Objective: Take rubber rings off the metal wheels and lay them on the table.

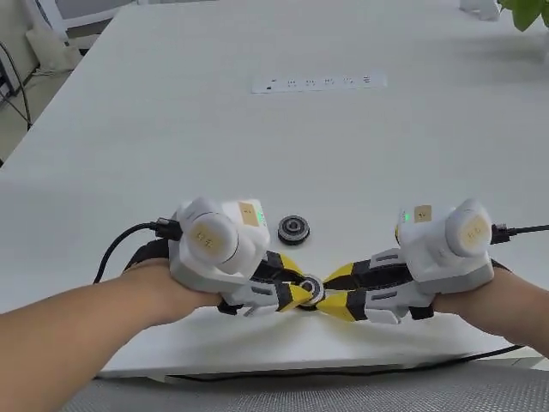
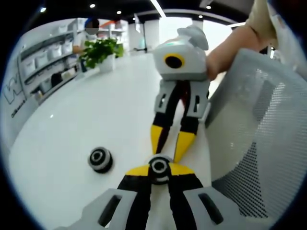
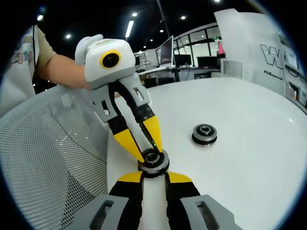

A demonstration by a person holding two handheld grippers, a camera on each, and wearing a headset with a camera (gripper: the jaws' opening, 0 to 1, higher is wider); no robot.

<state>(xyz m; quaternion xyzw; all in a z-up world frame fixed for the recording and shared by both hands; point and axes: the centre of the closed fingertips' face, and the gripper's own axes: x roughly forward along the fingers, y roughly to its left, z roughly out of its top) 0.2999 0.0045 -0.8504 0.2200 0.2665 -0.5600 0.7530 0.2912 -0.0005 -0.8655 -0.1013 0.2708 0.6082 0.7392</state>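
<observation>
Item: metal wheel with dark rubber ring (image 1: 310, 289), held at the near edge of the white worktop (image 1: 171, 129), between two hand-held grippers that meet tip to tip. Left hand-held gripper (image 1: 296, 294): yellow-tipped jaws clenched on the wheel from one side. Right hand-held gripper (image 1: 333, 298): jaws clenched on the same wheel from the opposite side. Whether either pinches the ring or the metal cannot be told. Second wheel (image 1: 293, 228): lying flat on the worktop just beyond the left hand-held gripper, ring on. Power strip (image 1: 319, 83): farther back. Mesh chair (image 2: 254, 143): beside the worktop edge.
</observation>
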